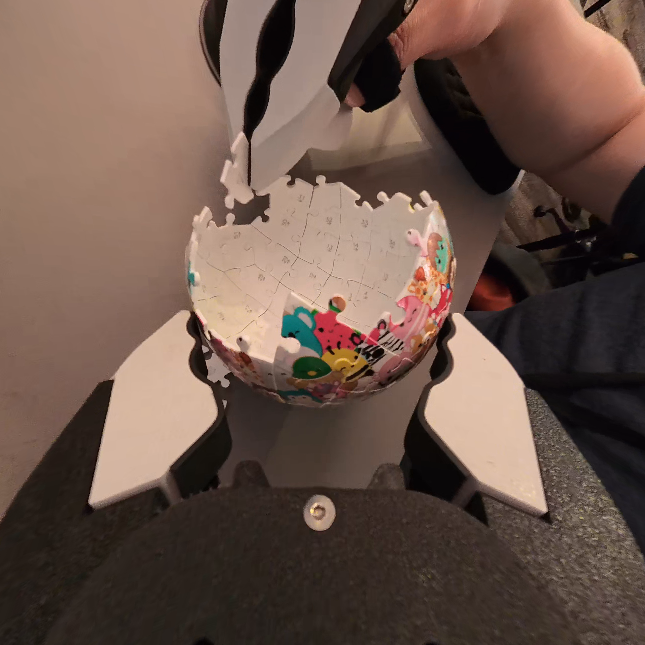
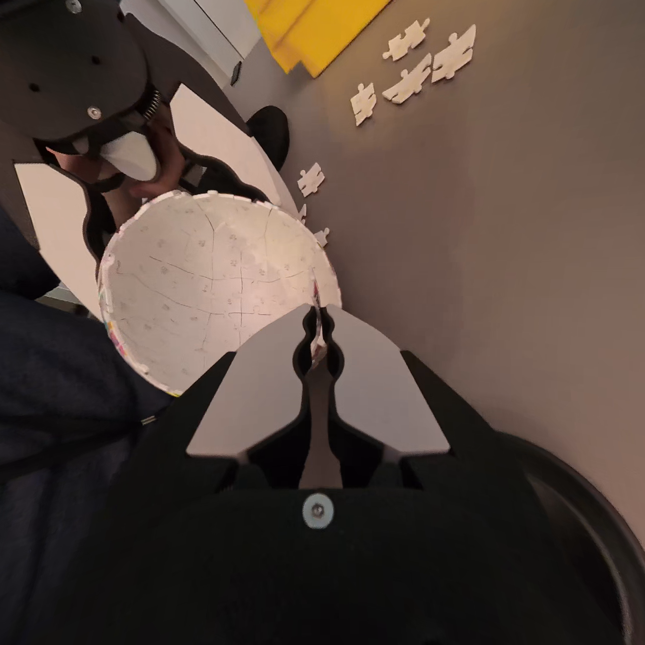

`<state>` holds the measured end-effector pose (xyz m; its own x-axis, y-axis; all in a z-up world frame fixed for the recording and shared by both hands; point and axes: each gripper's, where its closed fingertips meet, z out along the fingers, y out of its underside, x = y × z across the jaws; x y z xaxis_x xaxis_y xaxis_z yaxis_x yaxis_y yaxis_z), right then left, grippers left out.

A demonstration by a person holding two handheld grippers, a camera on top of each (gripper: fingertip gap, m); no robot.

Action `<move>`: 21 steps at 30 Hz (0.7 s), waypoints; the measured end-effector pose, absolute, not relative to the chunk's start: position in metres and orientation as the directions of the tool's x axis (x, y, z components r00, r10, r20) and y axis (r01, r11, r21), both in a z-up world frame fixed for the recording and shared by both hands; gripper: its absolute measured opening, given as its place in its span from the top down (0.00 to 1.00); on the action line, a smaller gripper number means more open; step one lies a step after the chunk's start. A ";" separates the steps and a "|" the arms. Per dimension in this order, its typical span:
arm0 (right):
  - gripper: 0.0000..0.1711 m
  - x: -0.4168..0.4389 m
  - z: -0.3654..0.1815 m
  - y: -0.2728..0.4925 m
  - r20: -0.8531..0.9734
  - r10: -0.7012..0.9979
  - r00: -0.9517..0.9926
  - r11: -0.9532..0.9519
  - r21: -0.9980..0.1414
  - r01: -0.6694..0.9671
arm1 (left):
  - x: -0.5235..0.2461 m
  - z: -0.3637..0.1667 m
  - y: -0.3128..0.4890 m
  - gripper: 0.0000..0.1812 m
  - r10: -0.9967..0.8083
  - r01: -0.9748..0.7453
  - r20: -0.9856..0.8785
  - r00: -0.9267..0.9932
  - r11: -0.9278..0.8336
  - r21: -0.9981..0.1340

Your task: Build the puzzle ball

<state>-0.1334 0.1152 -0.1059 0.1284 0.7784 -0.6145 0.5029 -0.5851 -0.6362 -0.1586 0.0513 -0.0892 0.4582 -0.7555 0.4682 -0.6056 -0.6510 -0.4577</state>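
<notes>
The left tongs (image 1: 321,335) are cradling the half-built puzzle ball (image 1: 319,296) above the desk (image 2: 488,244), while the right tongs (image 1: 249,167) are pinching a white piece (image 1: 237,171) right at the rim gap, loose pieces (image 2: 415,66) lying nearby.

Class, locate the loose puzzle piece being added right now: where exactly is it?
In the left wrist view, the puzzle piece is pinched in the right gripper, top centre, just above a gap in the puzzle ball rim.

One half-built puzzle ball (image 1: 321,296), two hand-held grippers, at least six loose white pieces (image 2: 408,73), one yellow sheet (image 2: 314,31).
</notes>
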 end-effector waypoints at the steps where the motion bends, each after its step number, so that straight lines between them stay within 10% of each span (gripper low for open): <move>1: 0.98 -0.134 -0.106 0.116 -0.625 0.770 0.130 -0.594 -0.627 0.504 | -0.158 -0.089 0.053 0.30 -0.745 -0.603 0.483 0.459 -0.661 -0.446; 21: 0.98 -0.134 -0.132 0.129 -0.689 0.694 0.209 -0.646 -0.467 0.605 | -0.154 -0.088 0.069 0.31 -0.607 -0.632 0.642 0.468 -0.738 -0.238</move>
<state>-0.1336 0.1293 -0.1320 0.2085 0.6936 -0.6895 0.6046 -0.6456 -0.4666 -0.1544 0.0694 -0.0880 0.4677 -0.6075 0.6420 -0.6315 -0.7379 -0.2381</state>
